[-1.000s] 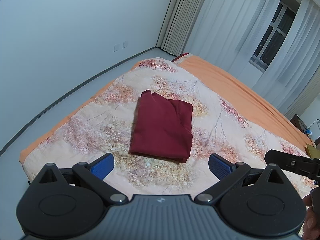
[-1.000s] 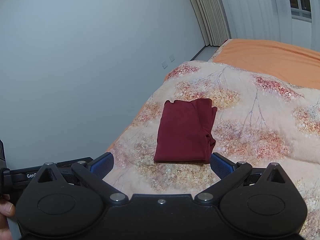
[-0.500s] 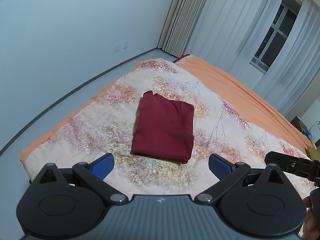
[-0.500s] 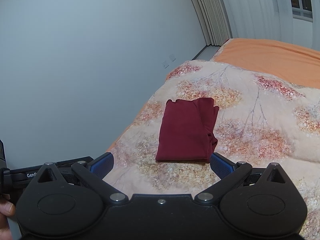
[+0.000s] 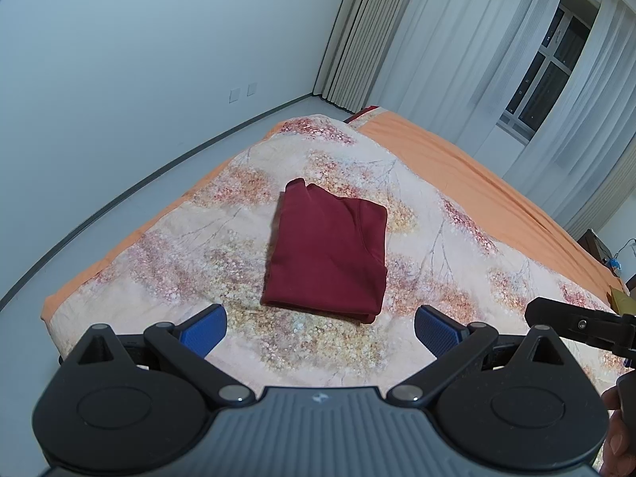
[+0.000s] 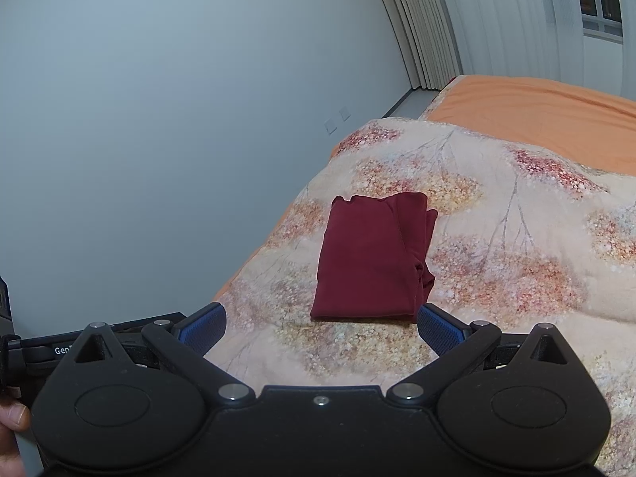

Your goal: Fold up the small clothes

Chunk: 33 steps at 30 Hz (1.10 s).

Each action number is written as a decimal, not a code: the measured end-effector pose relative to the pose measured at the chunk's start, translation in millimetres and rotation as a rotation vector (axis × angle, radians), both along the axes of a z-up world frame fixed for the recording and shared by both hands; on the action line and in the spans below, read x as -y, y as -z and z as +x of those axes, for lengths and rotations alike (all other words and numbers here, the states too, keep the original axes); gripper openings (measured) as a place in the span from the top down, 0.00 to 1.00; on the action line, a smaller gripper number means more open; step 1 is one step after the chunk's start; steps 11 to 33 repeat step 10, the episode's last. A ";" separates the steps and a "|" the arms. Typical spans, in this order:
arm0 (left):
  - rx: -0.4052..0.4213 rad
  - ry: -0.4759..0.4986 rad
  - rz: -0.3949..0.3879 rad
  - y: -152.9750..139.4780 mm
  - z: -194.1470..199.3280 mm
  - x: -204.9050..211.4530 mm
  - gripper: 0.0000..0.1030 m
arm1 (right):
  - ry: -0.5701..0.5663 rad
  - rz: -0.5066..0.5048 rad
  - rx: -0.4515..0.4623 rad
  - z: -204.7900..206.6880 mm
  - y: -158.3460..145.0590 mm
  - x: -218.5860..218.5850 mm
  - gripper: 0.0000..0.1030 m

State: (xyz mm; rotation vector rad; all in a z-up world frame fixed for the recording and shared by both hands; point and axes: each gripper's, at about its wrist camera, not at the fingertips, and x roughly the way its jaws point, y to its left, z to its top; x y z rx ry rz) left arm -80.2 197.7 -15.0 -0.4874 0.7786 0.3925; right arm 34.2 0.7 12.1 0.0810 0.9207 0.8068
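A dark red garment (image 5: 328, 252) lies folded into a neat rectangle on the floral quilt (image 5: 167, 254), flat and untouched. In the right wrist view the same red garment (image 6: 371, 256) shows layered edges along its right side. My left gripper (image 5: 320, 328) is open, held above the quilt just short of the garment's near edge, nothing between its blue pads. My right gripper (image 6: 320, 328) is open too, hovering at the garment's near edge, its right pad close to the near right corner. Each gripper's body shows at the edge of the other's view.
The floral quilt (image 6: 516, 238) covers the near part of a bed with an orange sheet (image 5: 457, 167) behind. The bed's left edge drops to a grey floor (image 5: 119, 167) by a plain wall. Curtains (image 5: 457, 39) and a window stand at the far side.
Both grippers have drawn back and up a little, so the folded garment sits slightly farther off in both views. The garment itself has not moved.
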 end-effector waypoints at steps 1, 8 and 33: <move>0.000 0.001 0.001 0.0 0.1 0.0 0.00 | 0.000 0.000 0.000 0.2 0.3 -0.3 0.01; 0.044 -0.012 0.024 -4.2 -4.5 2.6 0.01 | 0.007 -0.004 -0.005 3.4 2.9 0.3 0.01; 0.047 -0.014 0.034 -4.5 -1.9 2.9 0.01 | 0.011 -0.006 -0.007 4.5 3.4 0.9 0.01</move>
